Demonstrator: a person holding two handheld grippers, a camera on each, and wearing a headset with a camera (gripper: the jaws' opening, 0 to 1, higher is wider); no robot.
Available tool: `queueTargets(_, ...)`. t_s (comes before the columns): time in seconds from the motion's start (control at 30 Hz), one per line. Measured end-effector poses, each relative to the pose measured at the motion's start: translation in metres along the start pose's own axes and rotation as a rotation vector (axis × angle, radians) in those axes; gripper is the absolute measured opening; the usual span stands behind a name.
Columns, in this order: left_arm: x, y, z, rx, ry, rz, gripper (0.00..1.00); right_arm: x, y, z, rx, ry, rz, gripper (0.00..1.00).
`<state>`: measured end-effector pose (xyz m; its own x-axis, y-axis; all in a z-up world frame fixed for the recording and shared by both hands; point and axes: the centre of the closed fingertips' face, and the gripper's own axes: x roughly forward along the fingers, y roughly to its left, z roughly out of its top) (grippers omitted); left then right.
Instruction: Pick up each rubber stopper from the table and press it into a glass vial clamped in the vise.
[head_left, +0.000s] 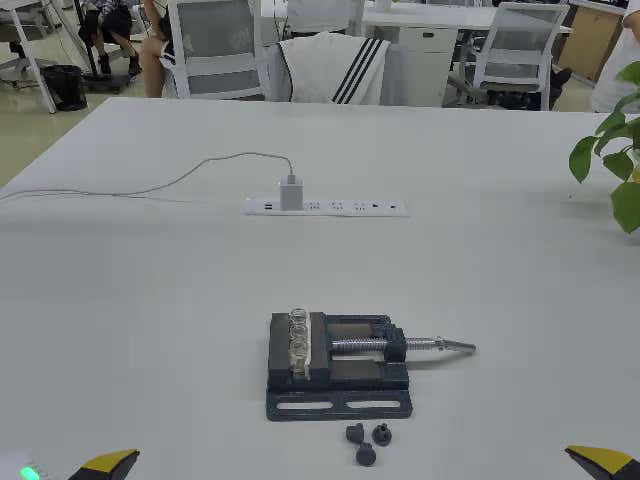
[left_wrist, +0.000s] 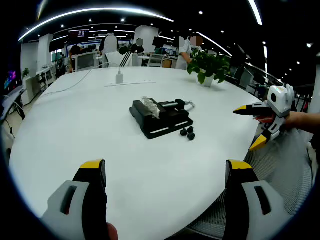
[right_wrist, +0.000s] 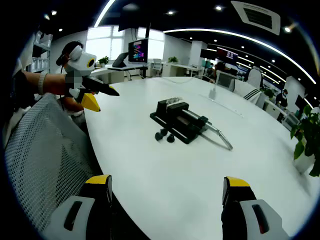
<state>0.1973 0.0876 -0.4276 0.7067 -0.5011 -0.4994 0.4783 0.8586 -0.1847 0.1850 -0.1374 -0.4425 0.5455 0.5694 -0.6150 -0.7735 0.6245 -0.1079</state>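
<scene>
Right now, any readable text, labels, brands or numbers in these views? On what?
None can be read.
Marks on the power strip: too small to read.
Picture on the screen: blurred, no words legible.
No label visible on the vise.

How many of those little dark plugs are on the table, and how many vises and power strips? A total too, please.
Rubber stoppers: 3
Vise: 1
Power strip: 1
Total: 5
</scene>
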Motion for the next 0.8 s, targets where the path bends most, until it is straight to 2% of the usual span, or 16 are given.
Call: queueTargets(0.8,-0.0049,-0.0017,0.0007,-0.006,0.029,-0.006,0.99,0.0004,0.0021,-0.0045,0.019,0.020,0.005,0.87)
